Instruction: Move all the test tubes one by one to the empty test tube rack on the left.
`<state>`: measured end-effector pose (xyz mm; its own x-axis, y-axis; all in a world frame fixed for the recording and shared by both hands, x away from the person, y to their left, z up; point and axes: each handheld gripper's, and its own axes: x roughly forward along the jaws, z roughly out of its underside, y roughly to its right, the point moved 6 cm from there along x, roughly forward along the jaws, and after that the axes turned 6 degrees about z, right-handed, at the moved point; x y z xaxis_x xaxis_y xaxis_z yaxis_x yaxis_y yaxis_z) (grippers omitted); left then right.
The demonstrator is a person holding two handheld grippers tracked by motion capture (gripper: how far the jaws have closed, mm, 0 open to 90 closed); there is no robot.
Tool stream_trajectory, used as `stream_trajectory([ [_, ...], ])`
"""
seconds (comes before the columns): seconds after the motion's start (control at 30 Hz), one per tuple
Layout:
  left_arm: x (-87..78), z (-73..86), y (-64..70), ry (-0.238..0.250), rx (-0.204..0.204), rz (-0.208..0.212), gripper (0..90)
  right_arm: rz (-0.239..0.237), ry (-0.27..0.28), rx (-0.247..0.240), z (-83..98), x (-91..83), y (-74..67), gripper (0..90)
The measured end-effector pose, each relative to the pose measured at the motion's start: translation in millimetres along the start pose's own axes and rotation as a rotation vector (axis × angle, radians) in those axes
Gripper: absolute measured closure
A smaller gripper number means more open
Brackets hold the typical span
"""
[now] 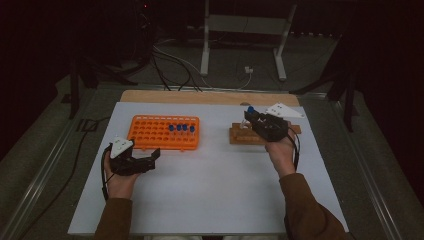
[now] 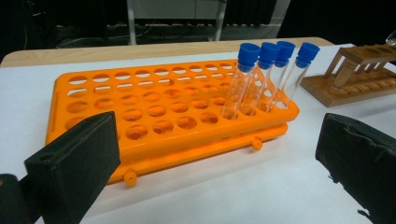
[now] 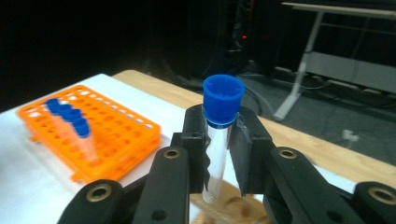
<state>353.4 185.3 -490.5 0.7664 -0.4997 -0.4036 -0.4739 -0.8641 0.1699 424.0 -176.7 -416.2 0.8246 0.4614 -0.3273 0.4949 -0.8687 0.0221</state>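
The right gripper (image 3: 219, 149) fingers clamp a light, slippery, fragile capped tube (image 3: 218, 140) below its cap, above the wooden rack (image 1: 240, 136); the left gripper (image 2: 210, 168) gapes empty.

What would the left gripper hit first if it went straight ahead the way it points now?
Probably the orange rack: the left gripper, open and empty, faces its near long side across bare white table. The four blue-capped tubes stand farther in, toward the rack's right end. Depth is a guess.

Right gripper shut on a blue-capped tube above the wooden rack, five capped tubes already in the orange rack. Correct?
Not five: the left gripper view shows four blue-capped tubes in the orange rack. Otherwise correct: the right gripper is shut on a blue-capped tube above the wooden rack.
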Motion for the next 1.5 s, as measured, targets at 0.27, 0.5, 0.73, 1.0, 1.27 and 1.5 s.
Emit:
stream_trajectory([
  [0.27,1.9,-4.2,9.9,0.011,-0.002,0.040,0.7,-0.092,-0.023,0.006,4.4,3.2,-23.4,77.0],
  [0.5,5.5,-8.0,23.2,0.011,0.026,0.065,0.7,-0.155,-0.037,-0.012,5.6,6.4,-46.3,76.9],
  [0.73,12.4,-11.6,40.4,-0.007,0.073,0.090,0.7,-0.208,-0.049,-0.023,5.2,9.8,-66.6,76.9],
  [1.0,25.9,-22.9,69.7,-0.019,0.142,0.136,4.1,-0.273,-0.073,-0.035,7.3,17.5,-96.1,76.9],
  [1.27,34.6,-32.1,90.5,-0.006,0.190,0.169,8.9,-0.335,-0.088,-0.035,7.7,23.8,-123.0,76.8],
  [1.5,42.8,-29.9,101.5,-0.001,0.234,0.191,34.7,-0.362,-0.094,-0.042,6.9,25.3,-133.8,76.8],
])
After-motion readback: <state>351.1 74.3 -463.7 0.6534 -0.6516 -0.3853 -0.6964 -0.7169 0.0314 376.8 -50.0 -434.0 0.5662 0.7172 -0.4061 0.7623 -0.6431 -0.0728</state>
